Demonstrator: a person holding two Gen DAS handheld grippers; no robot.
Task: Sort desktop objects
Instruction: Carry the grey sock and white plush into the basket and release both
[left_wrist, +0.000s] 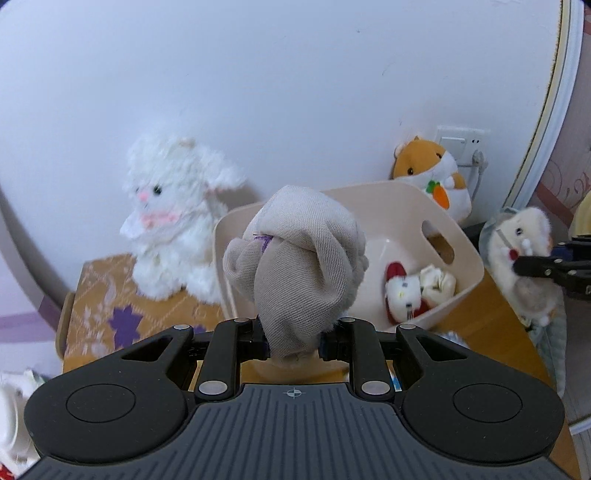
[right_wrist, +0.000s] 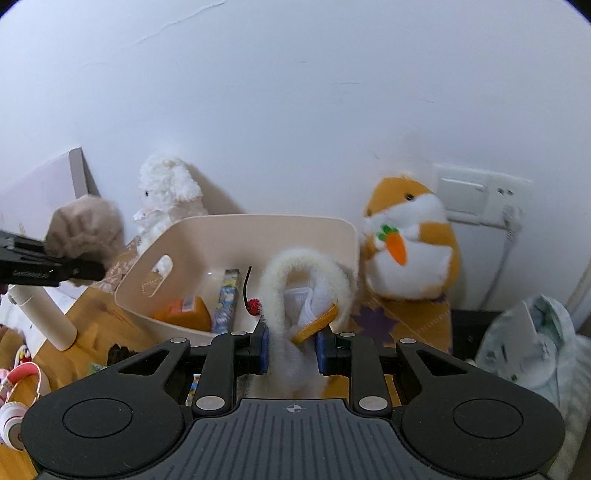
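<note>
My left gripper (left_wrist: 294, 341) is shut on a beige plush toy (left_wrist: 299, 266) and holds it up in front of the cream plastic bin (left_wrist: 465, 258). The bin holds a small red-and-white plush (left_wrist: 400, 291) and a cream item (left_wrist: 437, 284). My right gripper (right_wrist: 291, 349) is shut on a white fluffy plush toy (right_wrist: 295, 295) with an orange tag, held just before the bin (right_wrist: 155, 273). In the right wrist view the bin also holds an orange block (right_wrist: 184, 314), a blue stick pack (right_wrist: 226, 302) and a red bobble (right_wrist: 253, 305). The left gripper with its plush (right_wrist: 86, 230) shows at the left.
A white bunny plush (left_wrist: 173, 221) and an orange hamster plush (left_wrist: 432, 177) stand against the wall on a patterned orange mat (left_wrist: 110, 306). A wall socket (right_wrist: 480, 195), a cream bottle (right_wrist: 44, 317), pink headphones (right_wrist: 18, 387) and a pale bag (right_wrist: 532, 347) are around the wooden table.
</note>
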